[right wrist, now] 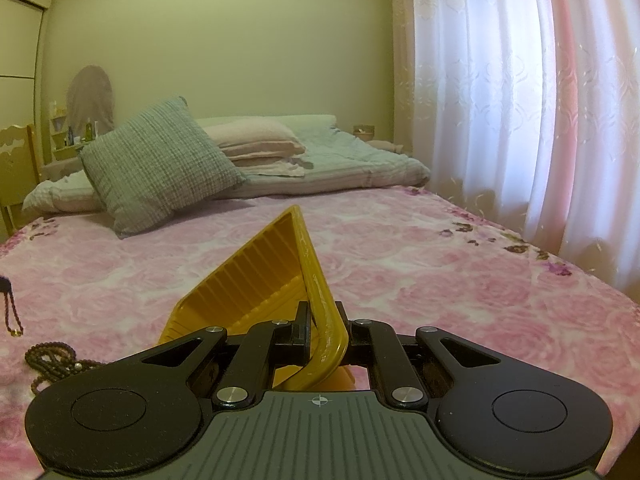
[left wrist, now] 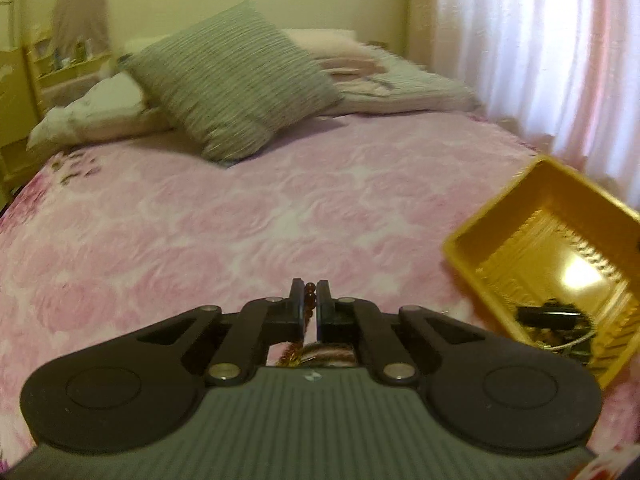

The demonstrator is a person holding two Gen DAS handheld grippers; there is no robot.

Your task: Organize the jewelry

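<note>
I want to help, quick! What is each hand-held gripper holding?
Left hand-held gripper: shut on a brown beaded necklace.
Right hand-held gripper: shut on the rim of a yellow plastic tray.

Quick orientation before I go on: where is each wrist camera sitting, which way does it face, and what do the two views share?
Left wrist: above the bed, facing the headboard; left claw shut on a bead strand; yellow tray to its right.
Right wrist: low over the bed, facing the headboard and curtain; right claw shut on the tray's rim; more beads lie lower left.
Shared: bed, tray, grey cushion.
</note>
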